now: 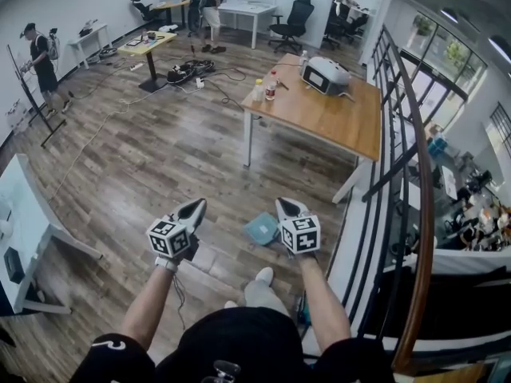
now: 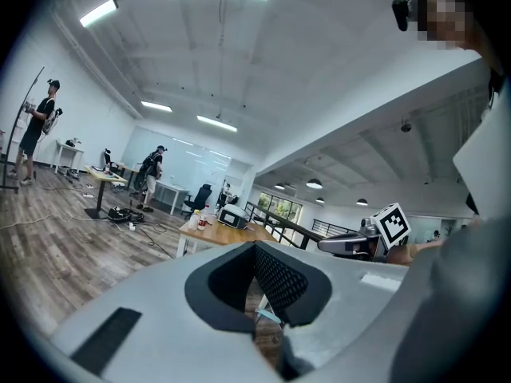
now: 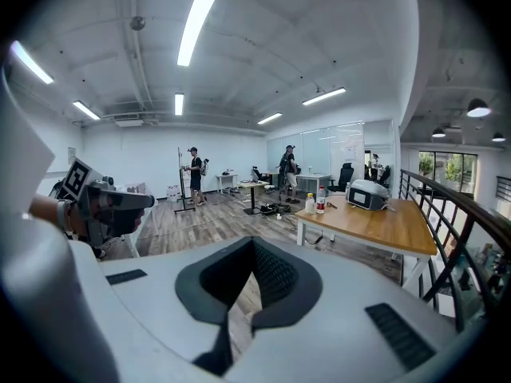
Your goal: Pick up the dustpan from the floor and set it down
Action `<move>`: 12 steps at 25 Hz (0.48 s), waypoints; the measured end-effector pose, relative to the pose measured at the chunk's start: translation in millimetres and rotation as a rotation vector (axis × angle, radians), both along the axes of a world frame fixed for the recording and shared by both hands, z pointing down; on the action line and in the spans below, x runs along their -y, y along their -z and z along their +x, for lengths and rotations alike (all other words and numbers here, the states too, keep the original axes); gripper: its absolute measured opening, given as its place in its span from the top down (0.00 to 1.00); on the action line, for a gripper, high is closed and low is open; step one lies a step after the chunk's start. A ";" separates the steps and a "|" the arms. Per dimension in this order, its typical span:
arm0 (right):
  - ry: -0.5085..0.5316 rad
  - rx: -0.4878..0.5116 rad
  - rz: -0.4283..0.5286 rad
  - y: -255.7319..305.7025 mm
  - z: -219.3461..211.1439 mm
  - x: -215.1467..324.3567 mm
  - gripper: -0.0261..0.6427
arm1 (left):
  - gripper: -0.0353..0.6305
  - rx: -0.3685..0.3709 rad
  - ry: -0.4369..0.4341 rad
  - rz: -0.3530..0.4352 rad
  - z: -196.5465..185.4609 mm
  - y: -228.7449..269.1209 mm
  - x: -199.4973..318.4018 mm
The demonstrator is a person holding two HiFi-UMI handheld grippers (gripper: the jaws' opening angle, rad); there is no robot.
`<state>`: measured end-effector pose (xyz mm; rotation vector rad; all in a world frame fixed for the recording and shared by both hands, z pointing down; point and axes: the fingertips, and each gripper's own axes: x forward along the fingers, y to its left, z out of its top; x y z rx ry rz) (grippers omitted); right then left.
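The left gripper [image 1: 196, 210] and right gripper [image 1: 287, 207] are both pinched closed, empty, over the plank floor [image 1: 160, 158]. The teal dustpan [image 1: 261, 228] lies low centre, the wooden table [image 1: 335, 118] upper right.

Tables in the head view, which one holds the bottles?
The big wooden table beside the railing; it also carries a white machine.
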<state>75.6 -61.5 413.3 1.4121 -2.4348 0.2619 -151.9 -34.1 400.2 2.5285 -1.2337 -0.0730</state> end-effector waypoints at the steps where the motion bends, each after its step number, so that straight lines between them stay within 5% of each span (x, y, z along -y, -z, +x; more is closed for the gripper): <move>1: 0.000 0.002 0.001 1.0 -0.5 -0.5 0.97 | 0.95 0.002 0.002 0.002 0.3 0.9 -0.1; 12: -0.009 0.005 0.001 0.7 4.9 -6.1 0.97 | 0.95 0.013 0.000 0.012 5.7 4.9 -1.7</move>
